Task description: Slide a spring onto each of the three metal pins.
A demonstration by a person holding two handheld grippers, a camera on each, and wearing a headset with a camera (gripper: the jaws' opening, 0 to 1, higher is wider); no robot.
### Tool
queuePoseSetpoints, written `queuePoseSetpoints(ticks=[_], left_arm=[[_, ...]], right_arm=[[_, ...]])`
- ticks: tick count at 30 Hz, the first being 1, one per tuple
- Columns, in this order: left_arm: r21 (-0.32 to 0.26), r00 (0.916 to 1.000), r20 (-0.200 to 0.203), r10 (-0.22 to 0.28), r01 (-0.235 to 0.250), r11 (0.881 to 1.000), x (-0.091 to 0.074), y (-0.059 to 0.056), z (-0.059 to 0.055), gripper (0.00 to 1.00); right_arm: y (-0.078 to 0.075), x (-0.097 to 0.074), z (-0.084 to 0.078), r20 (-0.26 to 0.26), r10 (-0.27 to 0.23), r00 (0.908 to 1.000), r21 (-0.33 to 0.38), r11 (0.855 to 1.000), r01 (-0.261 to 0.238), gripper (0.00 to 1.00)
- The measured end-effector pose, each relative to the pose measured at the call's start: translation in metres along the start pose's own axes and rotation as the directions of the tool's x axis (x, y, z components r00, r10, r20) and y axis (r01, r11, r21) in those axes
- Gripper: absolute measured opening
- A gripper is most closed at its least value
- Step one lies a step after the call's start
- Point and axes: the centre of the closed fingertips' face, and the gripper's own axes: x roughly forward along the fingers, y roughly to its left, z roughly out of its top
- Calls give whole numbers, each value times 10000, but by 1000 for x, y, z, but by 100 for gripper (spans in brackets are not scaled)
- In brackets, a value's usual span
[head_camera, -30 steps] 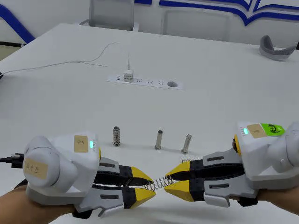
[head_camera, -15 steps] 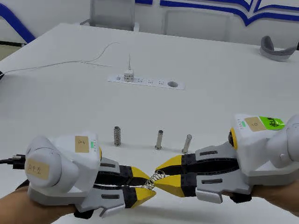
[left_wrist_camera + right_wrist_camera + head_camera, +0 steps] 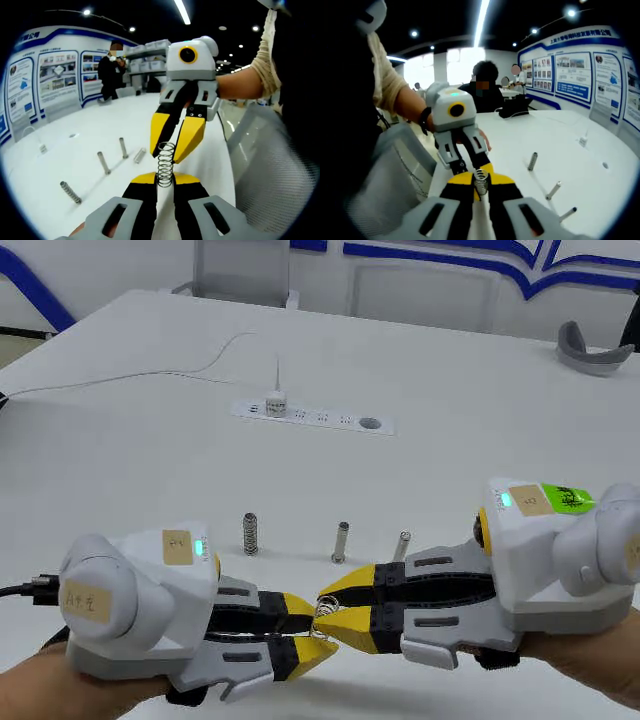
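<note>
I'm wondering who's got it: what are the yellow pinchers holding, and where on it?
One spring, pinched at its two ends: the left gripper has one end, the right gripper the other.

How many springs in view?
2. One spring on the leftmost pin; a second spring pinched between the left gripper and right gripper. More may hide behind them.

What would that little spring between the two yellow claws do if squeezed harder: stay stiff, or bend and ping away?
Probably springy, not stiff: the spring is thin, open wire coil, so it should squash or bow easily. It looks very light, and held just at its ends by the left gripper and right gripper, it may well slip and ping off.
</note>
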Motion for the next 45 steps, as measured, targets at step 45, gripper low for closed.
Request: queuePoseSetpoints(ticks=[45], left_arm=[[-1497,9624,158,2712,-2659,9523,-62,45,-29,37]], right_arm=[[-108,-18,16,304,-3519,9355,414,9356,3506,12]])
